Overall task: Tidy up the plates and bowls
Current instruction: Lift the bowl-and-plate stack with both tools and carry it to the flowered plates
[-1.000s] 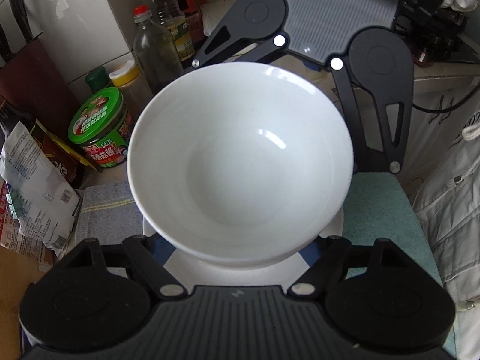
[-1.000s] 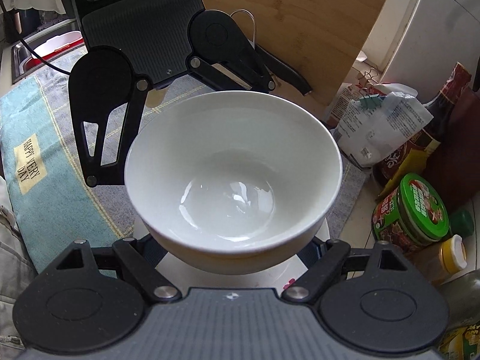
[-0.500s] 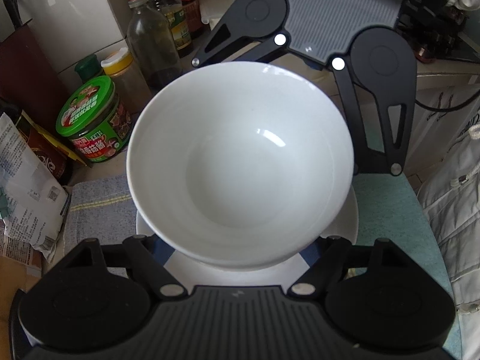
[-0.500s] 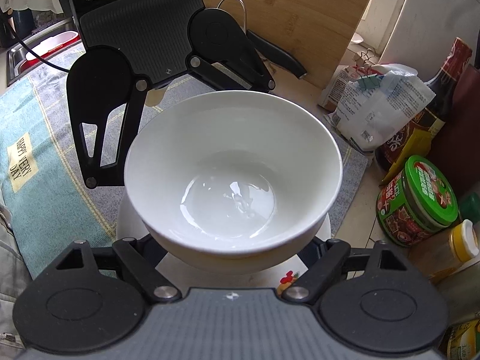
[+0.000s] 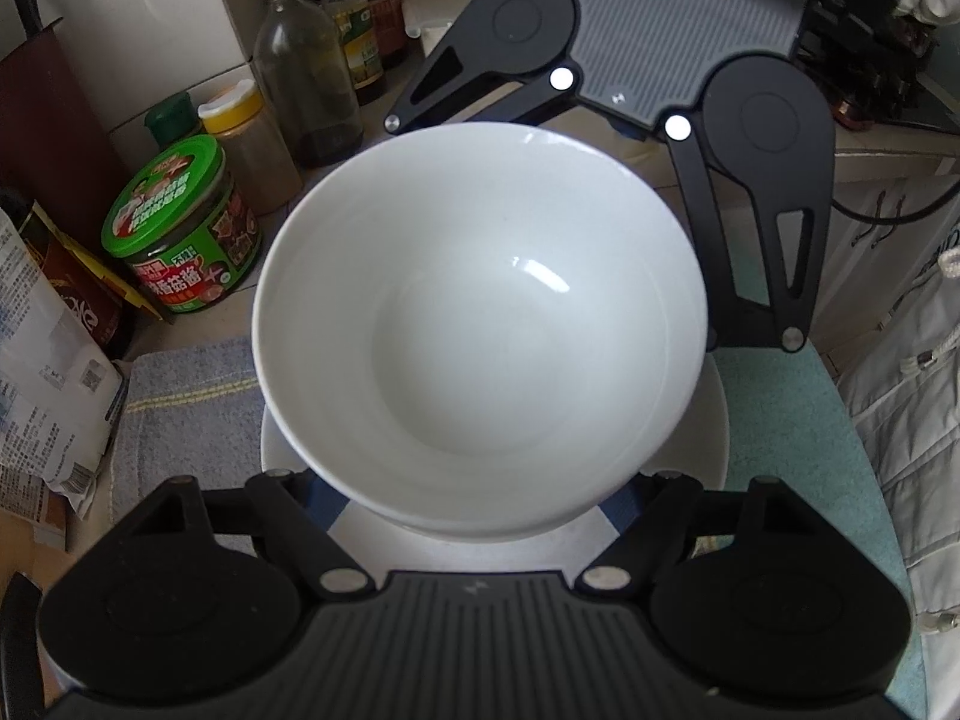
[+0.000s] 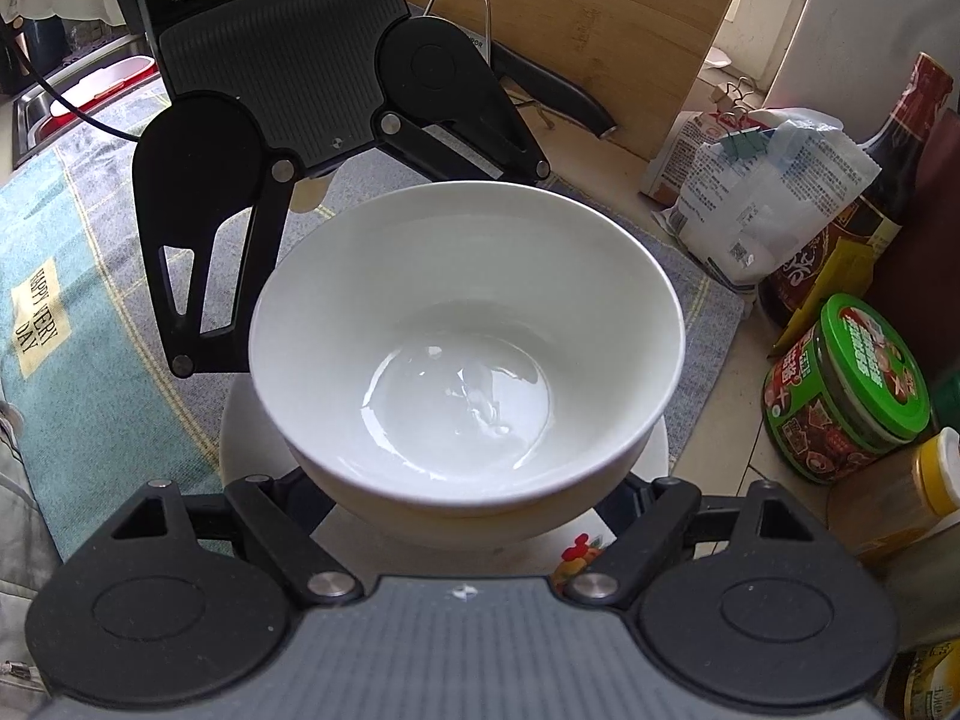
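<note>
Kitchen counter clutter is seen on the left of the left wrist view: a green-lidded jar (image 5: pixel 180 222), a yellow-capped jar (image 5: pixel 249 141) and an oil bottle (image 5: pixel 303 72) stand near the white bowl (image 5: pixel 480 324). The bowl is held between the two tools, just above a plate (image 5: pixel 711 420) that lies on a cloth (image 5: pixel 180 384). The left gripper (image 5: pixel 474 504) is spread wide around the bowl's near side, its fingertips hidden beneath the wall, so whether they press on it cannot be told. The right gripper (image 5: pixel 624 102) is seen across the bowl, meeting its far rim. Open room lies only to the right over the teal mat (image 5: pixel 798 450); a drift to the left is judged likely to knock the jars

Seen from the right wrist view, the bowl (image 6: pixel 468 336) fills the middle, with the plate (image 6: pixel 240 444) showing below it on both sides. The right gripper (image 6: pixel 468 516) is likewise spread wide about the bowl's lower wall, contact hidden. The left gripper (image 6: pixel 336 144) is seen beyond the far rim. A glossy, smooth bowl carried by two separate tools is judged prone to slipping or tilting if either eases off or the pair moves unevenly, and a hard landing could chip the plate. A bag (image 6: pixel 774 192), a dark bottle (image 6: pixel 864 192) and the jar (image 6: pixel 846 390) crowd the right; a board (image 6: pixel 600 12) and a knife (image 6: pixel 552 93) close off the back, leaving the mat (image 6: pixel 78 276) side free
</note>
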Available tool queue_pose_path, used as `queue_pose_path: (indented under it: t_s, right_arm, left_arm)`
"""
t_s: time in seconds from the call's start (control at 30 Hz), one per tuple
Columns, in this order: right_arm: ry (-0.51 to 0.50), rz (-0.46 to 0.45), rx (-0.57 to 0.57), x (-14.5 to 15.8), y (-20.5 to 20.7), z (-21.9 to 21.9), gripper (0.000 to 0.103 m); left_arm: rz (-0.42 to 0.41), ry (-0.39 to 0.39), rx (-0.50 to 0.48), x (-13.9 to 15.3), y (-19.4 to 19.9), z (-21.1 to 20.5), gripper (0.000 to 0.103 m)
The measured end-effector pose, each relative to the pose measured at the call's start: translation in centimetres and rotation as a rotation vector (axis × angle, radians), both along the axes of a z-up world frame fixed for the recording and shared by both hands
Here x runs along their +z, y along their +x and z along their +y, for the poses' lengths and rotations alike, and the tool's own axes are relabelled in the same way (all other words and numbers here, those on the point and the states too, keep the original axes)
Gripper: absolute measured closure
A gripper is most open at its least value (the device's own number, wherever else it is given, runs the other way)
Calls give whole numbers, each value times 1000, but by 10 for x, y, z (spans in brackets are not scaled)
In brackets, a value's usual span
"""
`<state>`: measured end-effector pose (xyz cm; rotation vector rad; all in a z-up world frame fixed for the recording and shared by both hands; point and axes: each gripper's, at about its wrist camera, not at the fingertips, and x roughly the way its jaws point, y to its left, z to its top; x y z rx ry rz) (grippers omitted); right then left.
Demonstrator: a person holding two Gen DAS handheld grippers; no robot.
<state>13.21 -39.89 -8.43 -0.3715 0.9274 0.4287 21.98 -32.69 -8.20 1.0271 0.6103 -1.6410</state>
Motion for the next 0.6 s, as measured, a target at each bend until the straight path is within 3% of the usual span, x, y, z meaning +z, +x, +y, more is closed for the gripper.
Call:
queue_pose_path:
  t_s: [0.5, 0.6]
  right_arm:
    - [32, 12, -22, -5, 7, -3, 11]
    - [44, -3, -26, -4, 5, -3, 7]
  left_arm:
    - [11, 1, 14, 1, 4, -1, 20]
    - [-26, -23, 3, 3, 1, 2, 12]
